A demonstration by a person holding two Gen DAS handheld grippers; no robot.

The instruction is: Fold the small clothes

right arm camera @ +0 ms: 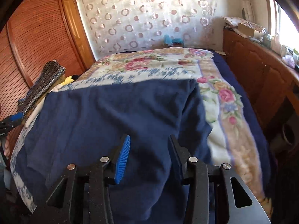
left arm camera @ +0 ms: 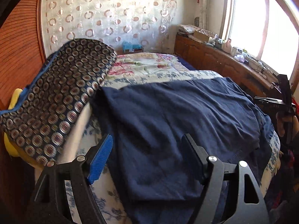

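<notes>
A navy blue garment point(left arm camera: 173, 115) lies spread on the floral bed cover point(left arm camera: 149, 65), with a folded layer near its front edge. My left gripper point(left arm camera: 147, 140) is open, its jaws wide apart just above the garment's front left part, holding nothing. The same garment point(right arm camera: 112, 112) fills the right wrist view. My right gripper point(right arm camera: 149, 140) is open above the garment's front right part, near its right edge, and holds nothing. The other gripper shows at the far right of the left wrist view point(left arm camera: 282, 102) and the far left of the right wrist view point(right arm camera: 11, 121).
A patterned dark cushion point(left arm camera: 61, 93) lies at the bed's left edge over a yellow item point(left arm camera: 15, 97). A wooden louvred wardrobe point(right arm camera: 37, 37) stands left. A wooden cabinet point(left arm camera: 214, 59) with clutter runs along the right under the window. A curtain point(left arm camera: 112, 15) hangs behind the bed.
</notes>
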